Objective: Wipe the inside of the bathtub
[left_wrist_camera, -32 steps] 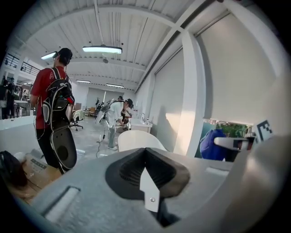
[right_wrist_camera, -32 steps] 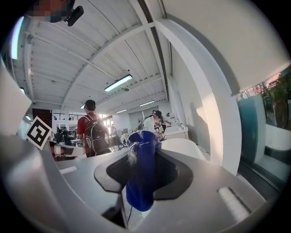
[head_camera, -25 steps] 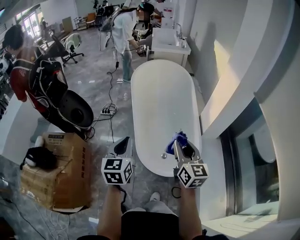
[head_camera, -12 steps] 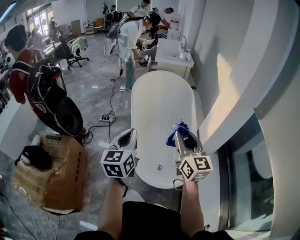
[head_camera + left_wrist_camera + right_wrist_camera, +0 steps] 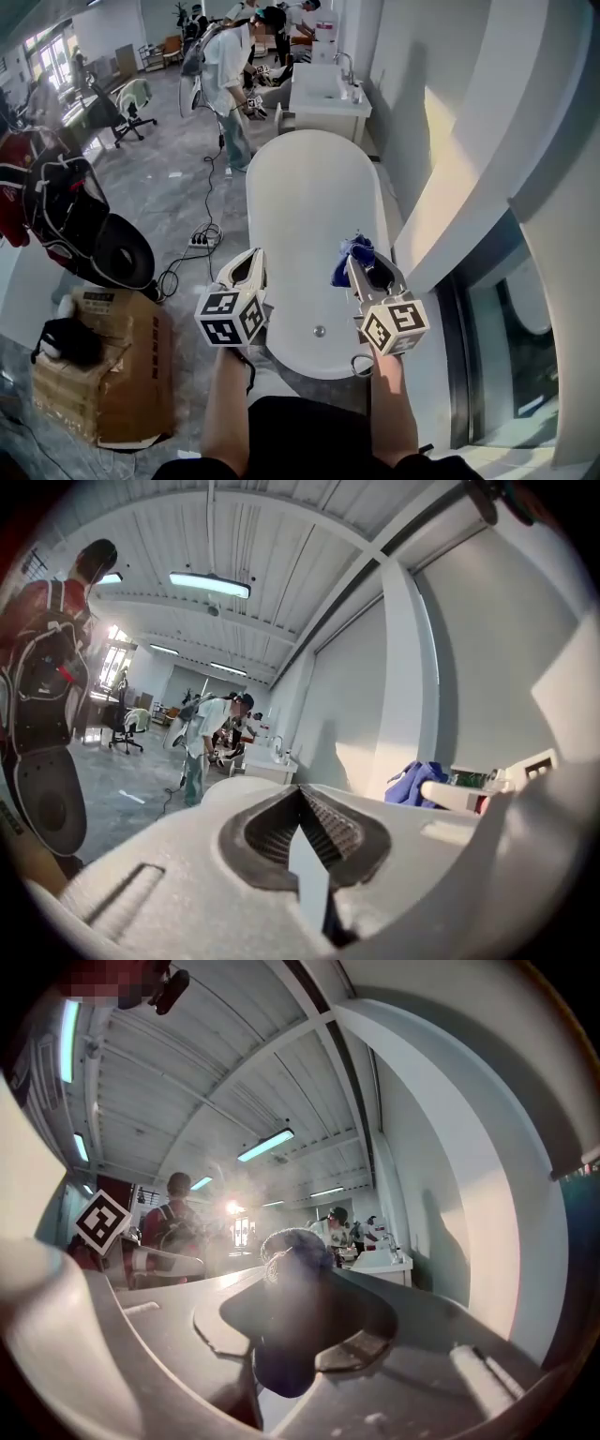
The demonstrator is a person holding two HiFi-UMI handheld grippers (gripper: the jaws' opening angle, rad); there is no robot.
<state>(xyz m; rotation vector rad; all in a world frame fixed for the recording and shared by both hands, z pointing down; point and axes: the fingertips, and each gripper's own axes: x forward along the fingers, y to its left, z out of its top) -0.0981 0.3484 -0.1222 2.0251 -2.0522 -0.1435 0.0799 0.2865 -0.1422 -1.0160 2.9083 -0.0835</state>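
A long white oval bathtub stands along the right wall, its drain near the close end. Above the tub's near right rim my right gripper is shut on a blue cloth, which bunches out of the jaws. In the right gripper view the cloth fills the space between the jaws. My left gripper hovers over the tub's near left rim, jaws together with nothing in them. In the left gripper view the blue cloth shows at the right.
A white washbasin cabinet stands beyond the tub's far end, with people working beside it. A black scooter, a cardboard box and a power strip with cables lie on the grey floor to the left. A white wall runs along the right.
The view has shifted so the tub sits nearer and more central. Both grippers stay over its near end, the right still holding the blue cloth.
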